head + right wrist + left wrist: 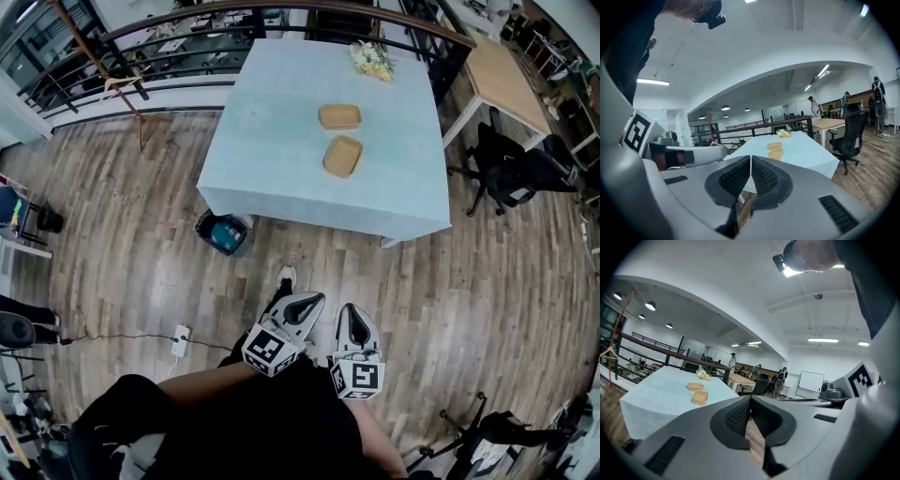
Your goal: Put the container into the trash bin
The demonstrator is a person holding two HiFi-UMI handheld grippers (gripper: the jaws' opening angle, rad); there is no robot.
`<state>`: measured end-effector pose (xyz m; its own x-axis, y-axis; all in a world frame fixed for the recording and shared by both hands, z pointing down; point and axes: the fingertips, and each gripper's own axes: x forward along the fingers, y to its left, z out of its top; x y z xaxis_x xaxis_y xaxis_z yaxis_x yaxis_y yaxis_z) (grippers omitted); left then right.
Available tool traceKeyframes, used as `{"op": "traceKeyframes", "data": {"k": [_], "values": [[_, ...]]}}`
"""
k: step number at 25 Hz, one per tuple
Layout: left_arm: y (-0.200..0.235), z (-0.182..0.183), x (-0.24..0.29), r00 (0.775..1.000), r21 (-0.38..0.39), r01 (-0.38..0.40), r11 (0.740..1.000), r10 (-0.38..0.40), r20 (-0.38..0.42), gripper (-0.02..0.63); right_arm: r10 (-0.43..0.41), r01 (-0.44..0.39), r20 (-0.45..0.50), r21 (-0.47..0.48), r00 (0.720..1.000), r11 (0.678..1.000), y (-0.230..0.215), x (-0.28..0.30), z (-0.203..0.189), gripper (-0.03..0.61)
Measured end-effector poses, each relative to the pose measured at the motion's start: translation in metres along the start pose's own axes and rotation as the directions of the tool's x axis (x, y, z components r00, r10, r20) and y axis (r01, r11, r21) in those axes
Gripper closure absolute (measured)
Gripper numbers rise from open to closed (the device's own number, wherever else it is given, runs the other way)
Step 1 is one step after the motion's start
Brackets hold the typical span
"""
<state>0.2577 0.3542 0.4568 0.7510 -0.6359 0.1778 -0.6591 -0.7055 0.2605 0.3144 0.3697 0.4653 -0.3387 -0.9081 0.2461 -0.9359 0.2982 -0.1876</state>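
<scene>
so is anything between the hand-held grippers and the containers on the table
Nothing visible: only open floor separates the shut left hand-held gripper and right hand-held gripper from the table, where both containers sit in the open. The trash bin stands beside its near left corner.

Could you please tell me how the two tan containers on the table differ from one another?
Pose: the far container lies square to the edges of the table, while the near container is turned askew. Place: the far container sits closer to the flowers, the near container closer to the table's front edge. Both are tan, shallow and round-cornered.
</scene>
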Motion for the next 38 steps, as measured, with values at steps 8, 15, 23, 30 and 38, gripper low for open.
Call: {"op": "traceKeyframes", "data": {"k": [8,15,23,30,38], "values": [[0.144,0.038,0.050,0.995,-0.132,-0.084,0.988,0.091,0.044,0.600,0.057,-0.062,-0.043,-0.116,0.997,0.991,-0.009,0.152,0.047,0.544],[0.247,0.079,0.075,0.992,-0.163,-0.101,0.982,0.111,0.058,0.598,0.066,-0.074,-0.091,-0.092,0.994,0.993,0.001,0.268,0.077,0.544],[0.312,0.087,0.115,1.000,-0.155,-0.015,0.988,0.017,0.012,0.598,-0.049,0.059,-0.175,0.051,0.983,0.997,-0.031,0.342,0.080,0.543],[0.342,0.087,0.149,0.999,-0.177,-0.052,0.983,0.049,-0.021,0.598,-0.143,0.169,-0.277,0.072,0.950,0.983,-0.100,0.378,0.060,0.543],[0.368,0.078,0.189,0.995,-0.175,-0.081,0.981,0.070,-0.070,0.598,-0.132,0.183,-0.394,0.094,0.910,0.979,-0.165,0.427,0.023,0.542]]}}
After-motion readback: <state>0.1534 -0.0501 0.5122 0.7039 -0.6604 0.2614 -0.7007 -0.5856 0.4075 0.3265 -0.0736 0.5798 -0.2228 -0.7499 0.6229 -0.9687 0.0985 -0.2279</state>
